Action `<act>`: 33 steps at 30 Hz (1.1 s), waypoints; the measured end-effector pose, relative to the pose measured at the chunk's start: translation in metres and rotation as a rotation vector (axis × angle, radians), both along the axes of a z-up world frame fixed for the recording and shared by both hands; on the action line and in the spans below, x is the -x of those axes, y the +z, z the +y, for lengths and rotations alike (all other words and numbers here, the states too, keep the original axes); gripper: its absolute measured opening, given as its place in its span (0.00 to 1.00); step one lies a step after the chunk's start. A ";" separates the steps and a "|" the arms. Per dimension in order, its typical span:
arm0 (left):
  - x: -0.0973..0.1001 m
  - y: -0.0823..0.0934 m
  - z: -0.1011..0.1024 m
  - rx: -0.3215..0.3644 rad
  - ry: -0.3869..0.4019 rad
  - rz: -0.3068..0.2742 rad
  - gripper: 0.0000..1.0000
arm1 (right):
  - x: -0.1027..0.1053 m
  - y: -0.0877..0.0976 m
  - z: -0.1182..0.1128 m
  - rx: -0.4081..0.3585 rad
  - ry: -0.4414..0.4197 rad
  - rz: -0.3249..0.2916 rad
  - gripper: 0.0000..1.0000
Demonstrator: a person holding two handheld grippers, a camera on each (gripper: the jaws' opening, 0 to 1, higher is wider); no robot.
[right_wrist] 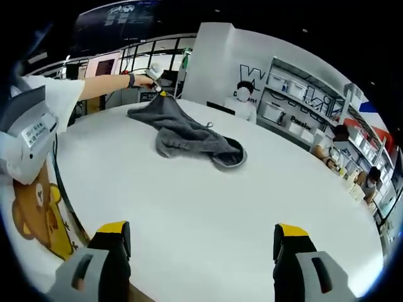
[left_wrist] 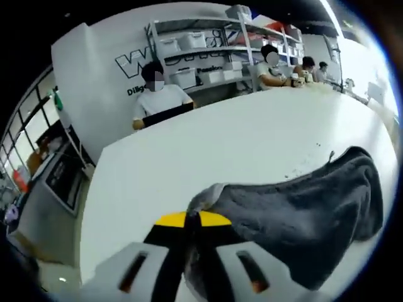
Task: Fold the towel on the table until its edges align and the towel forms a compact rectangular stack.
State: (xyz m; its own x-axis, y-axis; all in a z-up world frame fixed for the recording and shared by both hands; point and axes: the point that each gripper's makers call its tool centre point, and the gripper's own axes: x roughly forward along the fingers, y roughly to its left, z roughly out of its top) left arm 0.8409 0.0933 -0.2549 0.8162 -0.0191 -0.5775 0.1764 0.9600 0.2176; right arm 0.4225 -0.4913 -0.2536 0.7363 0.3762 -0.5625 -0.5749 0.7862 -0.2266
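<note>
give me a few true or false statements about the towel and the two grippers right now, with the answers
1. The left gripper is shut on a corner of the grey towel. True.
2. The right gripper holds the other end of the towel. False: its jaws stand wide apart with nothing between them, over bare white table, and the towel lies well ahead of it.
3. The towel is already a neat rectangular stack. False: it is a rumpled, stretched heap, pulled up at the end the left gripper holds.
4. People sit at the far edge of the table, in front of shelves with bins. True.
</note>
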 end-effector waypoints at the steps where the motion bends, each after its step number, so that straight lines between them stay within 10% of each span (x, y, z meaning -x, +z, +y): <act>1: -0.003 -0.008 0.003 0.003 0.005 0.009 0.06 | 0.000 0.000 0.000 0.002 -0.001 0.002 0.98; 12: -0.013 -0.049 0.009 0.034 0.026 0.036 0.07 | -0.005 -0.011 0.004 0.014 -0.008 0.027 0.98; 28: -0.003 -0.021 0.014 0.028 -0.007 -0.088 0.30 | -0.002 -0.010 0.011 -0.004 0.025 0.017 0.98; 33: 0.007 -0.013 0.002 0.065 -0.044 -0.113 0.55 | -0.001 -0.007 0.011 -0.016 0.035 0.005 0.99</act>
